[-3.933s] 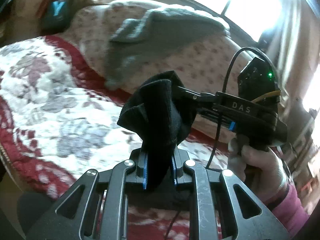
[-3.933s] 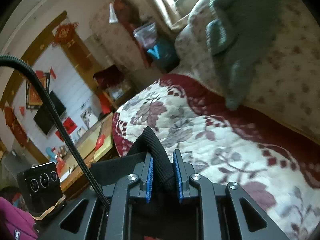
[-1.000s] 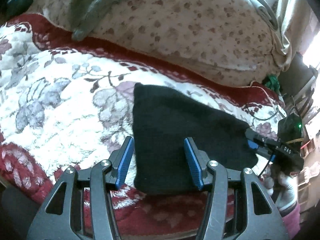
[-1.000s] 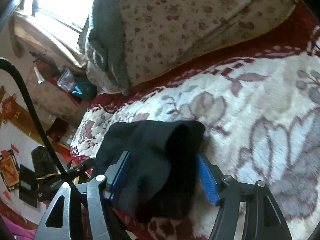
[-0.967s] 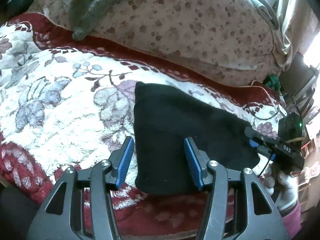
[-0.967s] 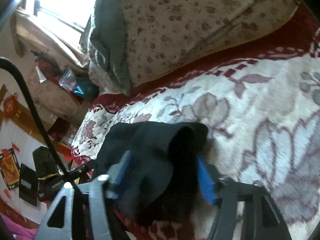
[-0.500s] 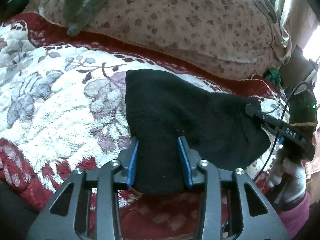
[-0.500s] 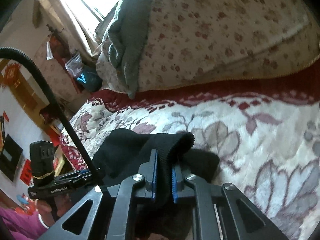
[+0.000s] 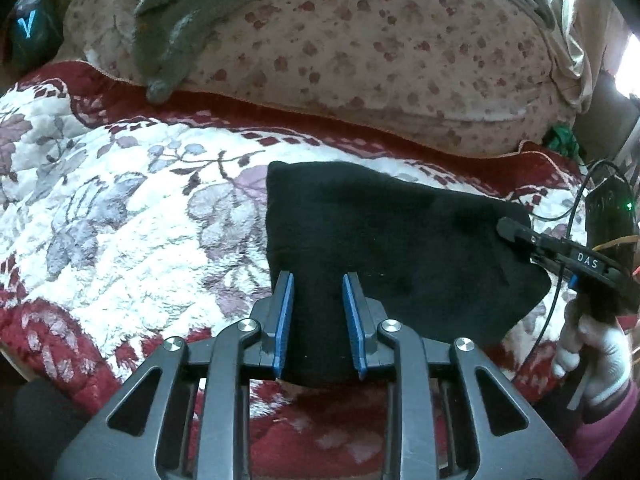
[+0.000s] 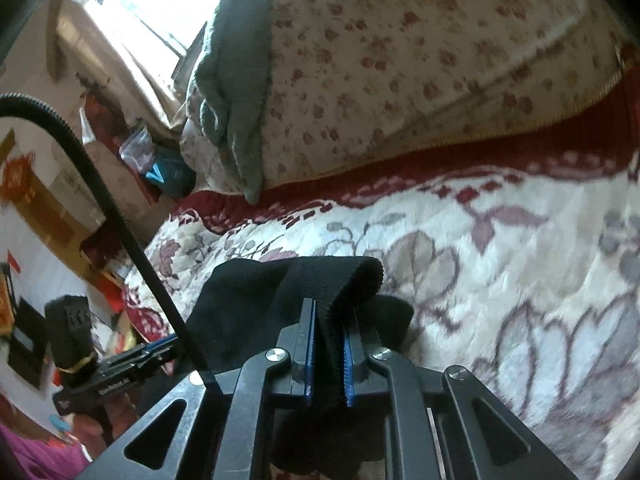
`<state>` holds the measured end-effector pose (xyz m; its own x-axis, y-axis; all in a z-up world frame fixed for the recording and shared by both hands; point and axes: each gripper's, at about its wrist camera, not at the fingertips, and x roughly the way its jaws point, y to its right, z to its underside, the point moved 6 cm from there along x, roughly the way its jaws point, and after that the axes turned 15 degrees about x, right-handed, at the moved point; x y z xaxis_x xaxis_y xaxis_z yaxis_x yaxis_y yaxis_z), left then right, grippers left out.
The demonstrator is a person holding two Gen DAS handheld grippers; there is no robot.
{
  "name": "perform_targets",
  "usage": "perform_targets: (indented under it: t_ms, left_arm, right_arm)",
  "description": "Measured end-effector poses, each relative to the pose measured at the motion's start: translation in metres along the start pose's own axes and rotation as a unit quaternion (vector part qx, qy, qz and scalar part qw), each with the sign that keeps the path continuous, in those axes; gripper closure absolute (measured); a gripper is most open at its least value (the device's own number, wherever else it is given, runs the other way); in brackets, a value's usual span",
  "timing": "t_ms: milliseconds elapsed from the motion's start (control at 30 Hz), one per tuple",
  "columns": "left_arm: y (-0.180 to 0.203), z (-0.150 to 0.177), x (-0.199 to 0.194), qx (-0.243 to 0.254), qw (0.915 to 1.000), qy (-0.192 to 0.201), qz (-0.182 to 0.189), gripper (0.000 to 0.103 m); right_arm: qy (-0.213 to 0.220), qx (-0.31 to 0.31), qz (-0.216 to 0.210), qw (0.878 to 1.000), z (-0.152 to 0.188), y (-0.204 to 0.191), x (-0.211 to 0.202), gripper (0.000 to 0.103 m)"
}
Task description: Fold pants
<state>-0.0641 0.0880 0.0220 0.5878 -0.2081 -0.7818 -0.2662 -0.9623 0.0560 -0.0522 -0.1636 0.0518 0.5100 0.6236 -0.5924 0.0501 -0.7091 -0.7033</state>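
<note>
- You are working over a bed covered by a white blanket (image 9: 120, 216) with mauve flowers and a dark red border.
- Along the far edge of the bed lies a big cream quilt (image 9: 380, 60) with small reddish flowers, and a grey-green towel (image 9: 176, 28) hangs over its left part.
- A bright window (image 10: 132, 12) shows in the right wrist view, with red decorations on the wall to the left.
- The pants (image 9: 384, 248) are black, folded into a compact bundle near the bed's near edge.
- Their long axis runs across the bed, from left to right in the left wrist view, roughly parallel to the near edge.
- Your left gripper (image 9: 318, 320) is narrowed onto the bundle's near left end, pads touching the cloth.
- Your right gripper (image 10: 329, 356) is clamped tight on a ribbed band at the right end, which arches above the pads.
</note>
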Motion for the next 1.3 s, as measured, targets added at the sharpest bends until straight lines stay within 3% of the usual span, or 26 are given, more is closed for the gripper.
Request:
perform_targets:
  t_ms: [200,433,600,667,767,867,1000,1200,1300]
  left_arm:
    - [-0.001,0.006,0.009,0.004,1.0000,-0.003,-0.007,0.078]
    - [-0.006,0.004,-0.001,-0.019,0.9997,-0.003,0.013,0.078]
    - [-0.013,-0.001,-0.011,-0.034,0.9993,0.007,0.014,0.078]
    - [-0.015,-0.002,-0.011,-0.039,0.9989,0.008,0.026,0.066]
    - [-0.018,-0.005,-0.009,-0.061,0.9953,0.016,0.073,0.047]
    - [-0.018,-0.007,-0.003,-0.070,0.9922,0.010,0.103,0.045]
    - [-0.020,-0.008,0.013,-0.073,0.9914,-0.006,0.109,0.045]
    - [-0.017,-0.006,0.037,-0.066,0.9906,-0.027,0.117,0.045]
    - [-0.018,-0.005,0.047,-0.068,0.9900,-0.028,0.120,0.036]
  right_arm:
    - [-0.004,0.017,0.012,1.000,0.003,0.014,0.010,0.092]
    - [0.031,0.052,0.003,0.998,0.002,0.015,-0.018,0.057]
    - [0.007,0.058,0.002,0.998,0.005,0.013,-0.029,0.045]
    - [-0.011,0.060,0.001,0.998,0.010,0.014,-0.026,0.035]
    - [-0.034,0.062,0.007,0.997,0.019,0.018,-0.016,0.033]
    - [-0.043,0.089,-0.007,0.995,0.021,0.028,-0.009,0.033]
    - [-0.064,0.113,-0.040,0.991,0.025,0.031,0.003,0.033]
    - [-0.087,0.097,-0.046,0.990,0.030,0.025,0.023,0.033]
    - [-0.091,0.093,-0.048,0.990,0.029,0.025,0.028,0.033]
